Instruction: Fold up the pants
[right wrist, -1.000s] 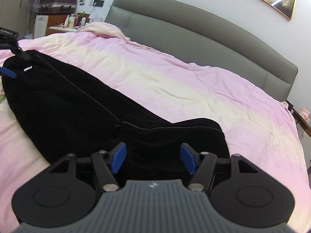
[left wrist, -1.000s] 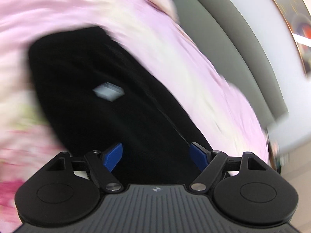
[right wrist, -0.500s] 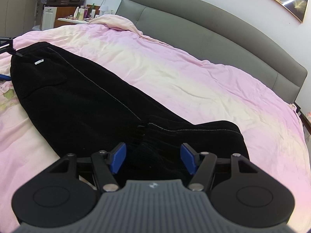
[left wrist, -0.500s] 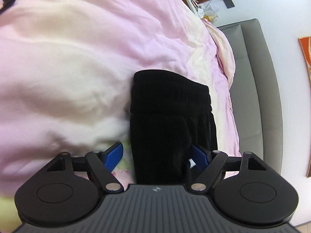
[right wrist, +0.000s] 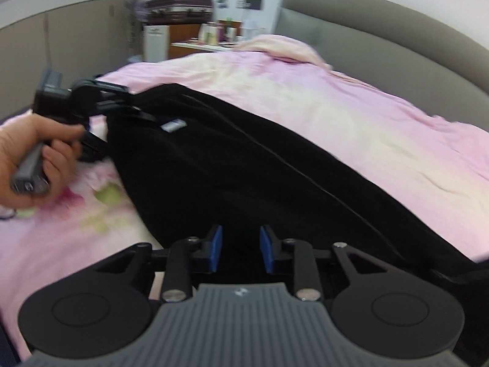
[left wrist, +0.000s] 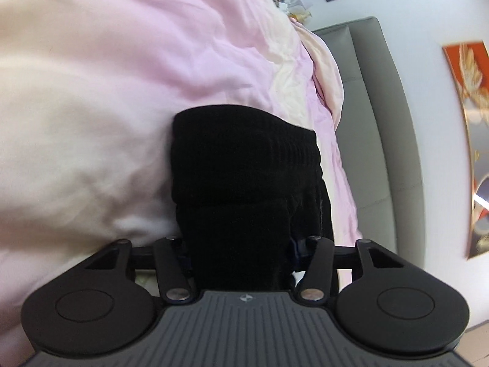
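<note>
A bed with a grey upholstered headboard (right wrist: pixel 382 30) fills both views, covered by a pink and cream duvet (right wrist: pixel 351 116) that turns to a floral print near the person's left hand (right wrist: pixel 27 159). Beyond it stand a wooden cabinet (right wrist: pixel 186 36) carrying a dark suitcase (right wrist: pixel 180 9) and a shelf of small bottles; what the suitcase holds cannot be seen.

The black pants (right wrist: pixel 244 177) lie lengthwise across the duvet, a thick, plush-looking fabric with a thin pale seam line running down the leg and a small white label (right wrist: pixel 173 125) near the waist end. In the left wrist view the ribbed waistband (left wrist: pixel 244 150) is bunched and doubled over.

The left gripper (left wrist: pixel 241 257) is clamped on the pants at the waist end, cloth filling the space between its fingers. The right gripper (right wrist: pixel 240 249) sits over the pants with its blue pads (right wrist: pixel 216 244) narrowly apart; whether they pinch the fabric cannot be told.
</note>
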The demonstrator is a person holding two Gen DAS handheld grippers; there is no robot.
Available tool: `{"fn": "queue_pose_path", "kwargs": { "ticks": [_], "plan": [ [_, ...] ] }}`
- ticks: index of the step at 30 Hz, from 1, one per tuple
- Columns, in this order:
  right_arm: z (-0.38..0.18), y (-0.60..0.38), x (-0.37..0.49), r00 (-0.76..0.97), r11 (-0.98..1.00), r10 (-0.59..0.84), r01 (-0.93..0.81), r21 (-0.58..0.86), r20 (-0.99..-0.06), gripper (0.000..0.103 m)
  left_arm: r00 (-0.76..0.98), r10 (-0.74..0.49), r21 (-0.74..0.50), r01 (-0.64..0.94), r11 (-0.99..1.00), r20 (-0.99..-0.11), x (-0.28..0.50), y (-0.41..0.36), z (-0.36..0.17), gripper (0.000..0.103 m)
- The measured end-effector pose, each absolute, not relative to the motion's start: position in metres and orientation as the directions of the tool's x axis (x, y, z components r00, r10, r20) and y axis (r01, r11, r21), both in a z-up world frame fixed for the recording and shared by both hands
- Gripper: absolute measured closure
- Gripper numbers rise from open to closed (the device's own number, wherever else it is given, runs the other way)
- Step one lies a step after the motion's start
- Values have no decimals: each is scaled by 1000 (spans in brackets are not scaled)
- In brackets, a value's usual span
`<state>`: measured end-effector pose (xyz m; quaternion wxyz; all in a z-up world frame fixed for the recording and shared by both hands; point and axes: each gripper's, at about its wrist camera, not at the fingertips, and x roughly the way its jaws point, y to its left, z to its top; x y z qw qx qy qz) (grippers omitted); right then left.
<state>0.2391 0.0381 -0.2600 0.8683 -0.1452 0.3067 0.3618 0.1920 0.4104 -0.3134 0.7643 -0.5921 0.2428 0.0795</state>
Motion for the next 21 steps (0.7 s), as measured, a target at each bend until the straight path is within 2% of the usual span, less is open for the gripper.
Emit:
{"fn": "queue_pose_path", "kwargs": {
  "ticks": [3,5,8,10,12,16,21],
  "plan": [
    [-267,94,255,522,638,556,-767,-71,-647,87,877,-179,-884,-400,242,-446,193,414,-319,46],
    [-269,116,269,490,634,570,-773,-27,-659,87,880,-179,-887,-394,241,-440,193,414,-321,47],
    [-293,147,280,400,587,492,-809,-45,-773,85,878,-184,-878,-383,288,-443,195,411,-317,52],
    [-305,155,272,429,560,467,-820,-117,-773,85,879,-170,-861,-369,350,-446,197,404,-308,53],
    [-308,156,268,453,577,465,-807,-128,-761,85,891,-156,-840,-328,432,-427,196,391,-292,55],
    [-311,141,269,467,650,524,-760,-19,-712,84,904,-150,-724,-212,656,-401,199,357,-249,55],
    [-296,95,281,394,685,651,-673,278,-649,84,911,-148,-559,-103,823,-385,201,322,-214,55]
  ]
}}
